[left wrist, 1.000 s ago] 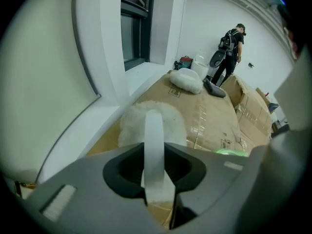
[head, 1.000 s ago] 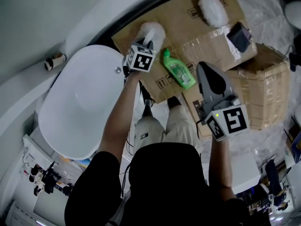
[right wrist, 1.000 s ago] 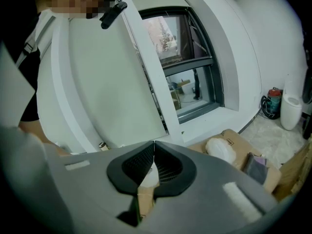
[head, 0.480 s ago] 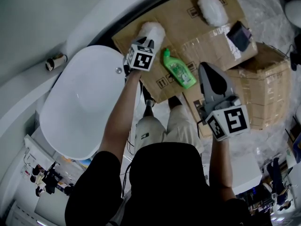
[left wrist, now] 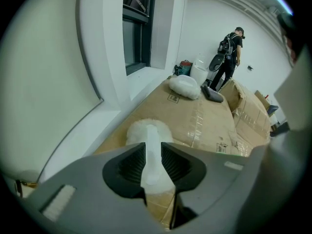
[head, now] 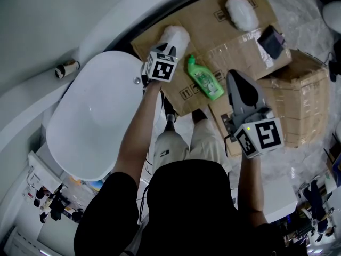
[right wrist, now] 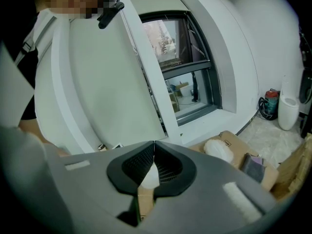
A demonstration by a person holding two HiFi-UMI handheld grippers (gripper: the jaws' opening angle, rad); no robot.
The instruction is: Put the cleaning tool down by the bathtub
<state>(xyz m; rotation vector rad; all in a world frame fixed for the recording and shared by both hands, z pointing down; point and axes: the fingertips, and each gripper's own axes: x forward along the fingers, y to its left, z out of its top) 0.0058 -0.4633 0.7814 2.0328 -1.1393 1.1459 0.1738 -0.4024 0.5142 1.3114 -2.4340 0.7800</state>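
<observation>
The cleaning tool is a white handle (left wrist: 152, 147) with a fluffy white head (left wrist: 146, 129). My left gripper (left wrist: 153, 154) is shut on that handle. In the head view the left gripper (head: 170, 49) is beside the white bathtub's (head: 90, 116) rim, and the fluffy head (head: 176, 36) is low over flattened cardboard (head: 213, 15); I cannot tell whether it touches. My right gripper (head: 237, 78) hangs above the cardboard to the right of a green bottle (head: 203, 79). Seen in its own view, the right gripper (right wrist: 154, 154) has its jaws shut with nothing held.
A second fluffy white pad (head: 241, 10) and a dark folded item (head: 270, 40) lie farther back on the cardboard. A cardboard box (head: 298, 105) stands at the right. A person (left wrist: 229, 57) stands far off by the wall. The window wall (left wrist: 141, 28) runs along the left.
Both grippers keep their places and their grip; only the whole head view has shifted slightly.
</observation>
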